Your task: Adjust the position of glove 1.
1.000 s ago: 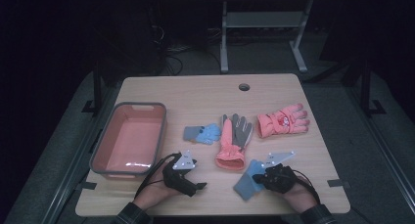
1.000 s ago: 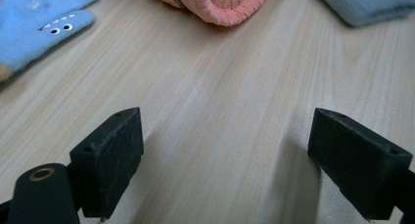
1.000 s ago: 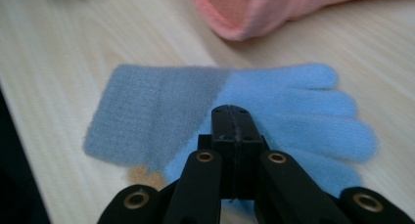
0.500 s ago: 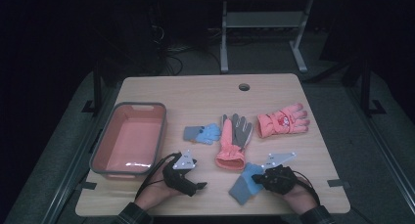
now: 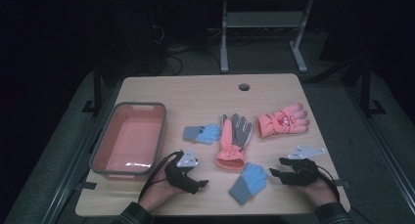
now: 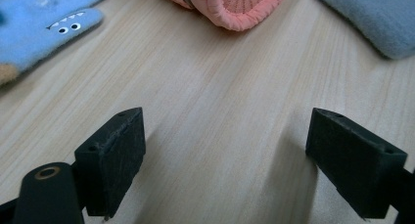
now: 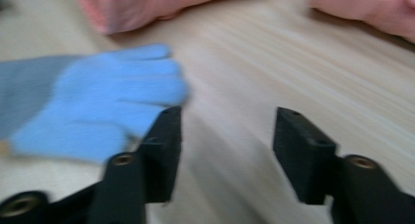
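A: What has changed in the last second?

B: The small blue knitted glove with the grey cuff (image 5: 248, 182) was held by the right gripper (image 5: 275, 174) a second ago, up against its jaws. It has now been let go and lies flat on the light wooden table (image 5: 205, 94), near the front edge, just left of that gripper and apart from it. The jaws are seen spread, with nothing between them.

A: And the meaning for the work?

B: The glove has been set down short of the pink plastic tub (image 5: 128, 138) at the left, so a placing or re-gripping step is judged to be in hand, not a finished one.

A: The left gripper (image 5: 200, 184)?

B: It is kept low by the near edge, as before, jaws wide apart and empty.

A: What is added by the gripper views?

B: In the right gripper view, blurred by motion, the blue glove (image 7: 93, 101) is shown beside the left-hand jaw, possibly just behind it; contact cannot be told. In the left gripper view, the open ribbed cuff of the salmon and grey work glove (image 6: 235, 6) is seen, and a cartoon face on the second small blue glove (image 6: 44, 26), too small to read from above. The far coral padded mitten (image 5: 283, 120) is given by the high view.
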`<move>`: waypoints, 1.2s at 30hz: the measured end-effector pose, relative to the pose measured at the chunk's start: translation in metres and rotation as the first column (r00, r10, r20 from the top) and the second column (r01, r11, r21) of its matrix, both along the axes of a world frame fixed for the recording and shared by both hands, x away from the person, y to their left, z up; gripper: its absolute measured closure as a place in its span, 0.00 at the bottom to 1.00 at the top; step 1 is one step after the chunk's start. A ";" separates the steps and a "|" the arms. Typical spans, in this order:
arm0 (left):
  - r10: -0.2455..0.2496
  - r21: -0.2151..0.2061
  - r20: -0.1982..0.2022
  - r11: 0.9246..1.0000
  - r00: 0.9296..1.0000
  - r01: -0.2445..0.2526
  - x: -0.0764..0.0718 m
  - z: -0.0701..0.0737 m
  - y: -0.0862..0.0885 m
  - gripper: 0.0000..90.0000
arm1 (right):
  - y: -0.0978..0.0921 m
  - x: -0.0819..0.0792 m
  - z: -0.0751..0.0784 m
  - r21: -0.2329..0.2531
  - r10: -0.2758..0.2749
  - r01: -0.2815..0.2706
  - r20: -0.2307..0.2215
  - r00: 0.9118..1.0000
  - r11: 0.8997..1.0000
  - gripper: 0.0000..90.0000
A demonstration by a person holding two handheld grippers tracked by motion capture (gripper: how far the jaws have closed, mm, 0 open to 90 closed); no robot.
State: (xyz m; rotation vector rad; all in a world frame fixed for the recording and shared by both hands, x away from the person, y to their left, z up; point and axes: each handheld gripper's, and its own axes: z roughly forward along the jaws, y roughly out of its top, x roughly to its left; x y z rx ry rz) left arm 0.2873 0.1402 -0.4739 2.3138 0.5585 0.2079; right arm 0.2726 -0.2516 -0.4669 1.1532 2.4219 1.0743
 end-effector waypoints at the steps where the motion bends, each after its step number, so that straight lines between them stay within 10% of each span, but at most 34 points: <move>1: -0.006 0.014 -0.003 1.000 1.000 0.006 0.001 0.002 0.000 0.21 | -0.003 0.001 -0.002 0.004 -0.016 0.016 -0.004 1.000 1.000 0.37; 7: 0.012 0.010 -0.031 1.000 0.999 -0.011 0.002 0.010 -0.004 0.38 | -0.009 0.006 -0.009 -0.048 -0.074 0.075 0.015 0.997 0.996 0.25; 18: 0.103 0.001 0.008 0.995 0.995 -0.103 0.013 0.041 -0.017 0.99 | -0.010 0.009 -0.015 -0.033 -0.082 0.083 0.044 0.996 0.996 0.15; 36: 0.324 0.040 0.018 0.945 0.946 -0.324 0.089 0.032 -0.027 0.99 | -0.010 0.008 -0.015 -0.033 -0.076 0.077 0.044 0.996 0.996 0.15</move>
